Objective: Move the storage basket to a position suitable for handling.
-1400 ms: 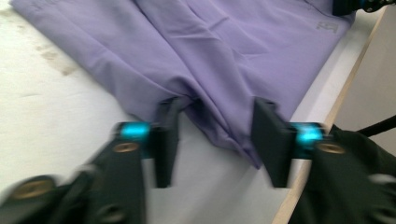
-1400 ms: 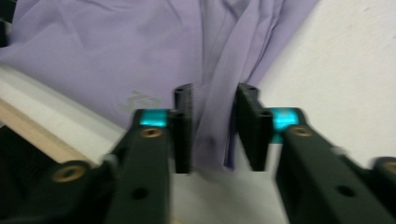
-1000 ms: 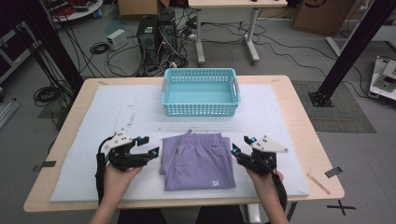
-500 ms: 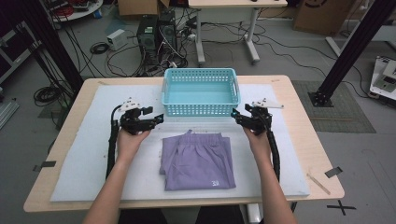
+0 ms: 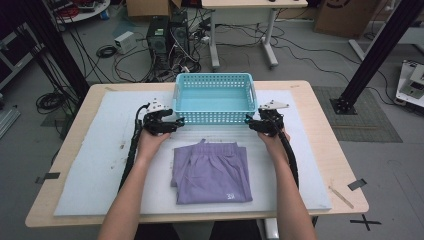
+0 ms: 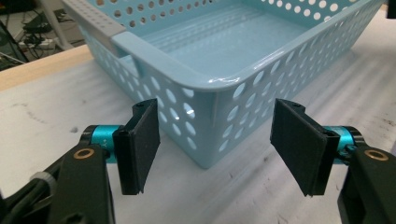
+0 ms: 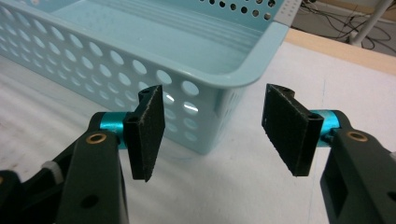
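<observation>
Left gripper (image 6: 215, 142) jaws apart, basket (image 6: 224, 70) near corner between them untouched, right gripper (image 7: 212, 135) jaws just closing a little, apart around the other near corner, basket's far end cut off, folded purple shorts (image 5: 212, 172) behind both grippers in the high view, desk (image 5: 330, 150) beneath.

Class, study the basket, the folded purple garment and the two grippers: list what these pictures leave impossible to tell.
- Small white print on the folded purple garment, high view: too small to read.
- Basket far end, left gripper view: cut off by the top edge.
- Basket's near wall, right gripper view: partly hidden behind the right gripper fingers.
</observation>
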A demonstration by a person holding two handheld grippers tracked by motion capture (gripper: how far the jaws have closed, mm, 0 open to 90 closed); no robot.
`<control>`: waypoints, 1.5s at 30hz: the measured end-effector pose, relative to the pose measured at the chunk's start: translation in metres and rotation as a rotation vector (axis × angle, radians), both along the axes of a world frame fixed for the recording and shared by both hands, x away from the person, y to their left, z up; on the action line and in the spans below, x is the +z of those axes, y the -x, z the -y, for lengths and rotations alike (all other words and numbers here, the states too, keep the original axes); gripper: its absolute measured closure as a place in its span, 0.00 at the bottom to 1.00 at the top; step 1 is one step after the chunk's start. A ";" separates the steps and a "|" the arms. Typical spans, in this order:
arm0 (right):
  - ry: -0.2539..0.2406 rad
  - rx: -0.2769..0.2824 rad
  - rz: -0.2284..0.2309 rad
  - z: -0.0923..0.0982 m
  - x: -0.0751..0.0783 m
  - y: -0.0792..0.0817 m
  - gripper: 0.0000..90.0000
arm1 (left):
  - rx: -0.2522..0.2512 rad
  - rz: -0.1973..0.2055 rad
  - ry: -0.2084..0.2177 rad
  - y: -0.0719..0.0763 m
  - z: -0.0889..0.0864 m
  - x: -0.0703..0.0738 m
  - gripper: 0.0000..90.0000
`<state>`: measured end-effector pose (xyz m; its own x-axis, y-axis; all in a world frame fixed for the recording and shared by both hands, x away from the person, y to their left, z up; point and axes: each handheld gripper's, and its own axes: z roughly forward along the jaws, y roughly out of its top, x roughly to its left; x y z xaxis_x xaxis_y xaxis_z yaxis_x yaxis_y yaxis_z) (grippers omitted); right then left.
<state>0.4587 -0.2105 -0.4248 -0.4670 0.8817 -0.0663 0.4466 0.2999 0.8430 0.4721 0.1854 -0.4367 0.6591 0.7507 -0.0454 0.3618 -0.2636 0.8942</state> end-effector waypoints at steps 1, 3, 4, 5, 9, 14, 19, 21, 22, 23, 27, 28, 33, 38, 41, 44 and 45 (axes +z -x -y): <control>0.003 0.009 -0.001 -0.001 0.000 -0.002 0.47 | 0.000 0.000 0.000 0.000 0.000 0.000 0.37; -0.005 0.028 0.010 -0.002 0.001 -0.004 0.51 | -0.007 -0.022 0.016 -0.005 0.006 0.002 0.36; 0.001 0.027 0.018 -0.002 0.001 -0.004 0.52 | 0.009 -0.006 0.002 -0.006 0.010 0.003 0.36; 0.000 0.025 0.016 -0.002 0.001 -0.005 0.54 | 0.014 -0.004 0.001 -0.007 0.009 0.002 0.39; -0.011 0.029 0.007 0.000 0.000 -0.006 0.59 | 0.008 -0.018 0.016 -0.007 0.006 0.002 0.46; 0.008 0.009 0.007 -0.005 0.001 -0.002 0.60 | 0.005 -0.017 0.000 -0.005 0.003 0.005 0.54; 0.024 0.013 0.010 -0.011 0.005 0.005 0.60 | 0.000 -0.002 0.000 0.004 -0.003 0.005 0.55; 0.030 0.020 0.013 -0.012 0.005 0.007 0.60 | 0.002 0.006 0.008 0.009 -0.008 0.003 0.56; 0.035 0.029 0.016 -0.014 0.005 0.010 0.60 | -0.001 0.003 0.014 0.012 -0.010 0.002 0.56; 0.043 0.031 0.019 -0.016 0.005 0.013 0.60 | -0.009 0.006 0.013 0.015 -0.013 0.000 0.58; 0.044 0.039 0.011 -0.016 0.004 0.016 0.61 | 0.043 0.033 -0.014 0.017 -0.017 0.000 0.51; 0.045 0.036 0.006 -0.016 0.004 0.015 0.57 | 0.060 0.027 -0.010 0.015 -0.019 0.000 0.43; 0.030 0.020 0.016 -0.015 0.003 0.012 0.53 | 0.012 0.083 -0.019 0.002 -0.013 0.002 0.40; 0.010 0.023 0.014 -0.013 0.002 0.010 0.52 | -0.022 0.028 -0.052 -0.011 -0.003 -0.001 0.41; 0.013 0.025 0.021 -0.014 0.001 0.007 0.52 | -0.019 0.023 -0.045 -0.014 0.001 -0.002 0.41; 0.005 0.019 0.015 -0.012 0.001 0.005 0.54 | -0.036 0.031 -0.065 -0.014 0.000 -0.002 0.45; 0.001 0.014 0.013 -0.011 0.001 0.005 0.55 | -0.041 0.032 -0.071 -0.013 0.000 -0.001 0.48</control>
<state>0.4540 -0.1996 -0.4242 -0.4785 0.8750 -0.0730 0.4313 0.3066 0.8485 0.4853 0.1855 -0.4378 0.6899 0.7233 0.0288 0.3209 -0.3413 0.8835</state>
